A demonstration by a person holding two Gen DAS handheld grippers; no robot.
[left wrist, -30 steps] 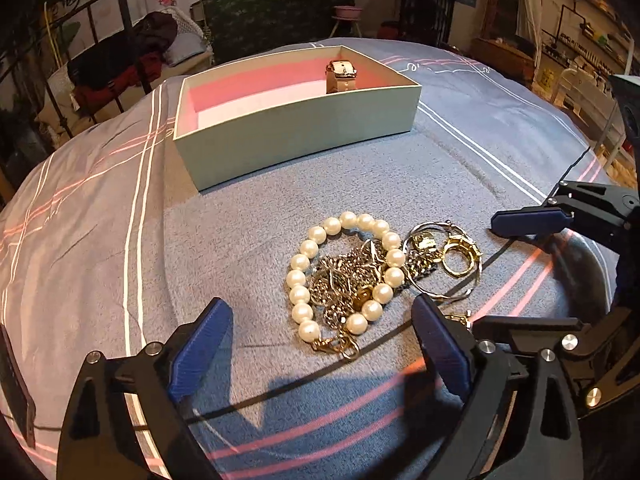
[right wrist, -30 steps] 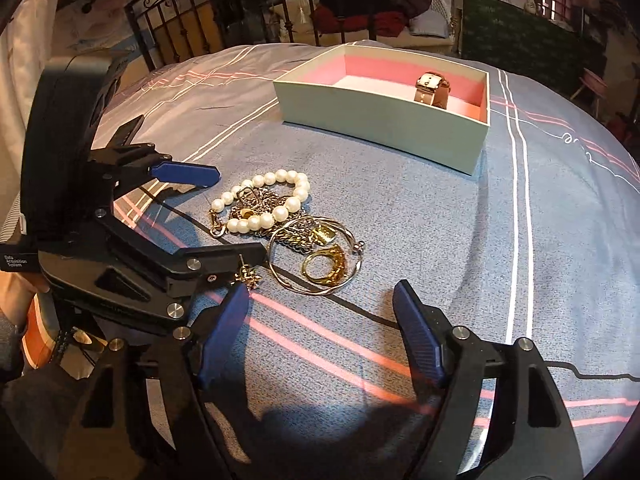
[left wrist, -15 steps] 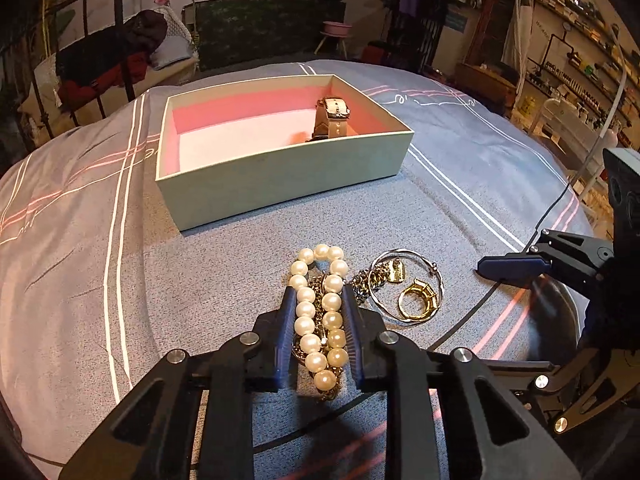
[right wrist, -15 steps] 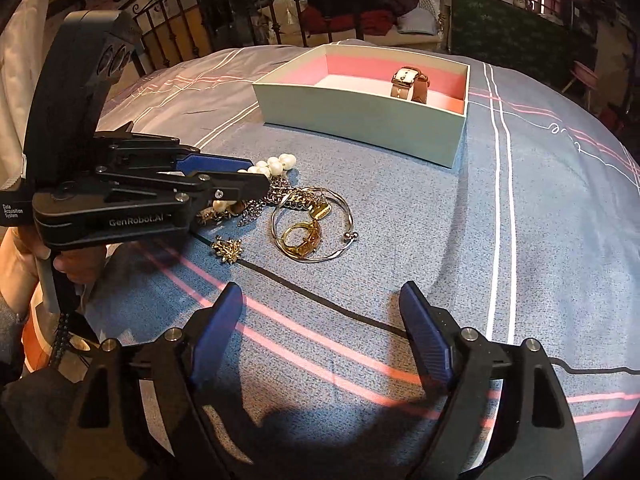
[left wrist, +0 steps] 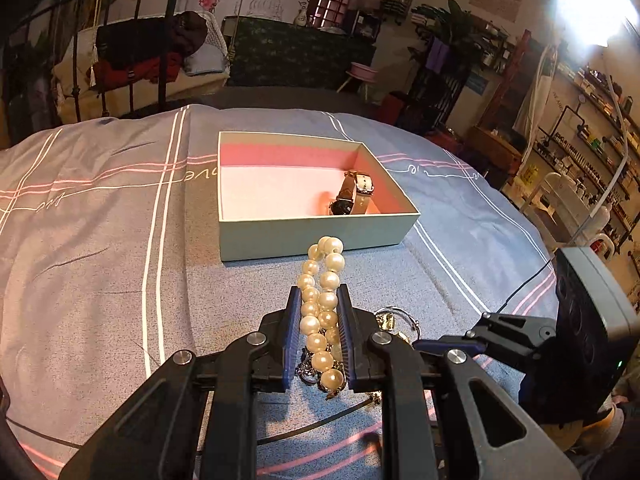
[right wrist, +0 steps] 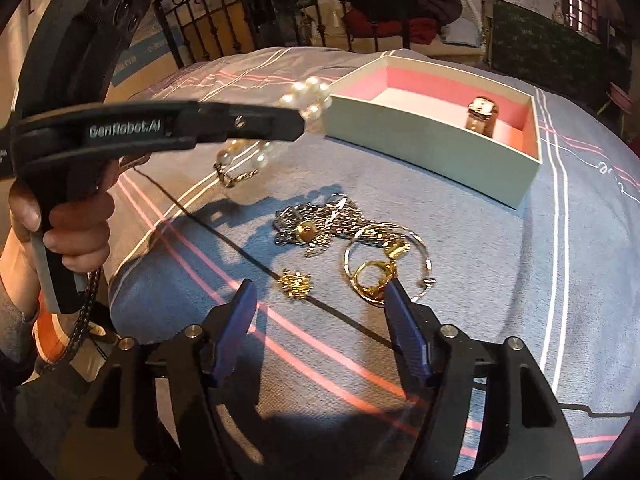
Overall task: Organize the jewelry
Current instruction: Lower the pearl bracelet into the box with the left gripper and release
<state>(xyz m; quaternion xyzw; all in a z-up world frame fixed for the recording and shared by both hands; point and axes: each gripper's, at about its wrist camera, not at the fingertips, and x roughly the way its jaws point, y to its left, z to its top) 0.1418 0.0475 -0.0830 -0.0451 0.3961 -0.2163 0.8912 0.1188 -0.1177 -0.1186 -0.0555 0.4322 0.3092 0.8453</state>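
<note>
Both grippers are black plastic frames with silver screws and dark blue ribbed fingers. The left gripper carries white "GenRobot.AI" lettering; a black braided cable hangs below its handle.

On the bed the box sits toward twelve o'clock, with a watch in its right end. The pearls hang in the left gripper, lifted off the cover at six o'clock of the box. In the right wrist view, chains lie mid-cover; at their four o'clock a hoop surrounds a ring; a brooch lies at their six o'clock. The right gripper hovers nearest, straddling the brooch's near side.
</note>
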